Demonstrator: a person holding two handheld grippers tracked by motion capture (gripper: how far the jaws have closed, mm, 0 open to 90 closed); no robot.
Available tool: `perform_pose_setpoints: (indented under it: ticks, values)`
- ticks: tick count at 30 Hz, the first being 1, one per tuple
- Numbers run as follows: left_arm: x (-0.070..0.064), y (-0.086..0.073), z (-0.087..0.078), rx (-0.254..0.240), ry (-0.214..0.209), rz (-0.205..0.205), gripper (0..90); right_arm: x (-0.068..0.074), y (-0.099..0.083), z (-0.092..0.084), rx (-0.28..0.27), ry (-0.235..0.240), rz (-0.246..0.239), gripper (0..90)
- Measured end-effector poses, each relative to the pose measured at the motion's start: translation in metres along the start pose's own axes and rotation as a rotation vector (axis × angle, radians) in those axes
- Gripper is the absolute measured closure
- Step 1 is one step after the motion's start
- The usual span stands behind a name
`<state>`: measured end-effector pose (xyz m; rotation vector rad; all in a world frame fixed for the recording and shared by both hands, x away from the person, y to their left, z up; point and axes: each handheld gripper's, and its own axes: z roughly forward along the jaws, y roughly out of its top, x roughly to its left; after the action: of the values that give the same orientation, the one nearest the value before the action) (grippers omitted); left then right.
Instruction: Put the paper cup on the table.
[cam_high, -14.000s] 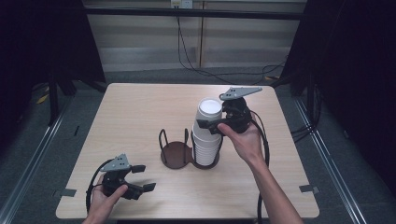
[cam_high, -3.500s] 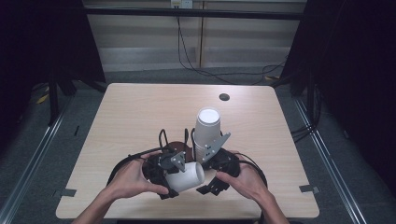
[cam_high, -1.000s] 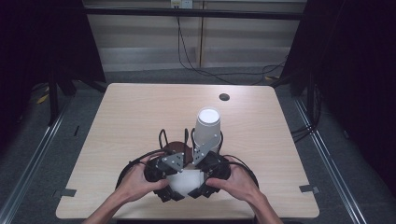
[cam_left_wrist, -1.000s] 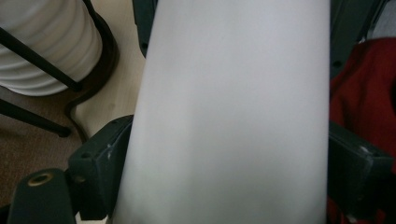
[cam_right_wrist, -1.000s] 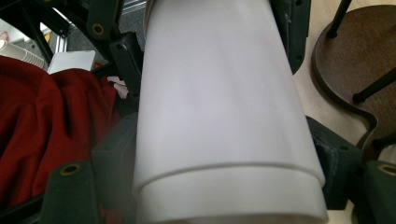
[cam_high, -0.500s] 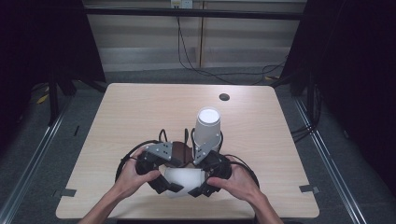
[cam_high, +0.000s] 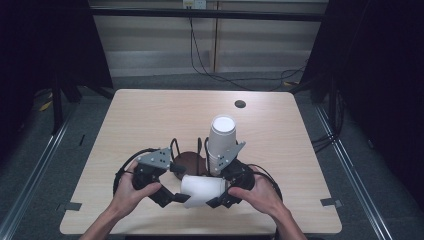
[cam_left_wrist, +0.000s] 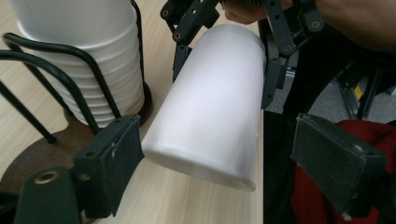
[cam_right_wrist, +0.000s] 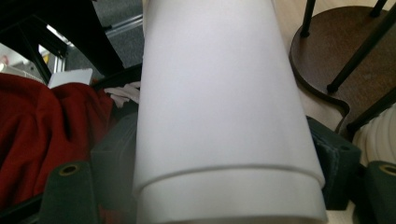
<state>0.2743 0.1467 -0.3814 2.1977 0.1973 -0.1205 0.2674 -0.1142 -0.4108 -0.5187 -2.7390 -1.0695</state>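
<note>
A white paper cup (cam_high: 202, 189) lies on its side above the table's front edge. My right gripper (cam_high: 218, 192) is shut on its rim end, with the pads (cam_right_wrist: 332, 149) pressed on both sides of the cup (cam_right_wrist: 219, 107). My left gripper (cam_high: 176, 196) is at the cup's closed end (cam_left_wrist: 210, 107). Its jaws have just been closing, but one pad (cam_left_wrist: 338, 163) stands clear of the cup wall. A stack of white cups (cam_high: 221, 142) stands upside down in a black wire holder on a dark round base (cam_high: 189, 161) just behind.
The wire holder's bare slot (cam_left_wrist: 28, 70) is close to my left gripper. A small dark disc (cam_high: 240, 104) sits at the table's far side. Red cloth (cam_right_wrist: 37, 121) shows below the front edge. Cables loop around both hands.
My left gripper has drawn back to the left and a little upward, off the cup's end, with narrower jaws. The cup stays in the right gripper, nearly unmoved.
</note>
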Motion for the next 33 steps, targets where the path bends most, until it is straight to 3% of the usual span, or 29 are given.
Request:
perform_pose_setpoints:
  ticks: [4,6,8,11,15,19,23,26,29,33]
  values:
    - [-0.001,-0.005,-0.006,-0.042,0.02,-0.025,15.9,-0.001,-0.002,-0.004,-0.024,-0.001,0.009,24.1]
    - [-0.001,-0.01,-0.008,-0.06,0.05,-0.038,16.1,0.0,-0.003,-0.006,-0.03,-0.01,0.015,24.1]
    - [0.0,-0.014,-0.011,-0.083,0.034,-0.049,16.2,0.0,-0.004,-0.007,-0.038,-0.016,0.013,24.0]
    - [0.001,-0.018,-0.015,-0.129,0.054,-0.069,16.2,0.0,-0.006,-0.009,-0.059,-0.026,0.014,23.8]
    - [-0.001,-0.027,-0.015,-0.181,0.089,-0.068,16.2,-0.001,-0.008,-0.012,-0.095,-0.036,0.019,23.8]
    - [-0.002,-0.029,-0.012,-0.167,0.072,-0.063,16.2,-0.003,-0.011,-0.013,-0.118,-0.042,0.032,23.7]
    - [-0.003,-0.031,-0.009,-0.166,0.066,-0.061,16.2,-0.007,-0.016,-0.012,-0.156,-0.004,0.049,23.6]
    - [-0.003,-0.033,-0.007,-0.163,0.066,-0.066,16.2,-0.006,-0.018,-0.013,-0.172,-0.004,0.052,23.6]
    - [-0.001,-0.038,-0.005,-0.182,0.035,-0.071,15.9,-0.007,-0.02,-0.015,-0.197,-0.004,0.053,23.6]
    - [0.0,-0.041,-0.004,-0.189,0.035,-0.085,15.9,-0.005,-0.02,-0.015,-0.215,-0.014,0.037,23.6]
